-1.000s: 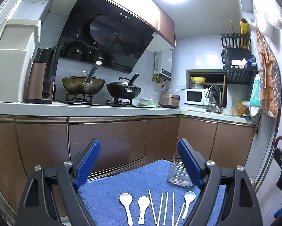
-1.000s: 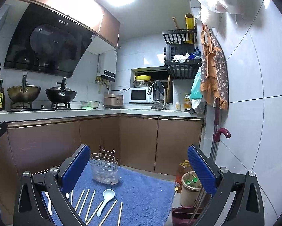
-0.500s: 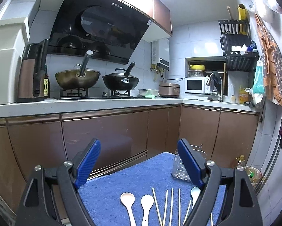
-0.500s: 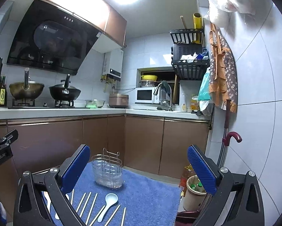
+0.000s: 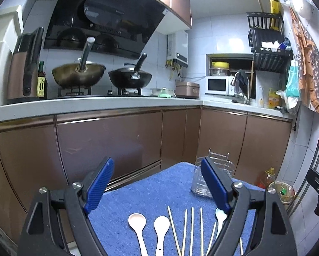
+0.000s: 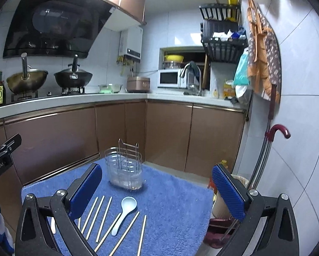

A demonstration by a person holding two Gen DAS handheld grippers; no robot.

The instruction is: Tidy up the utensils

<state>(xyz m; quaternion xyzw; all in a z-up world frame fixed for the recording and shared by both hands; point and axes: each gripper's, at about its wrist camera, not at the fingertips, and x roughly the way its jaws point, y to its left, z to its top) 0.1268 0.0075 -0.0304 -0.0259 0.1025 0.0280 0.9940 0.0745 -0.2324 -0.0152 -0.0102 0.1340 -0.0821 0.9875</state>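
Left wrist view
Left tongs: the black left tongs (image 5: 157, 183) with ridged blue pads are spread wide and released, holding nothing, above the near part of the table.
Table: a table covered by a blue terry towel (image 5: 157, 194), with a corner pointing toward the brown kitchen cabinets.
Holder: a clear plastic utensil holder in a chrome wire frame (image 5: 212, 176) stands upright near the far right edge, partly behind the right pad.
Spoons: two white ceramic soup spoons (image 5: 137, 221) lie side by side at the near edge, bowls pointing away; a third white spoon (image 5: 220, 213) lies further right, partly hidden by the tongs.
Chopsticks: pale wooden chopsticks (image 5: 191, 228) lie roughly parallel between the pair of spoons and the third spoon.

Right wrist view
Right tongs: the black right tongs (image 6: 157, 188) with ridged blue pads are also spread wide and released, empty.
Holder: the wire-framed utensil holder (image 6: 126, 168) stands upright toward the far edge, well apart from the utensils.
Spoon: one white spoon (image 6: 125, 212) lies near the middle, bowl toward the holder, with chopsticks (image 6: 99, 216) on both sides of it.
Left tongs: their black edge (image 6: 3, 151) shows at the left border.
Beyond the right edge: a wicker bin (image 6: 223, 202) on the floor and a red-handled umbrella (image 6: 276, 131) against the tiled wall.
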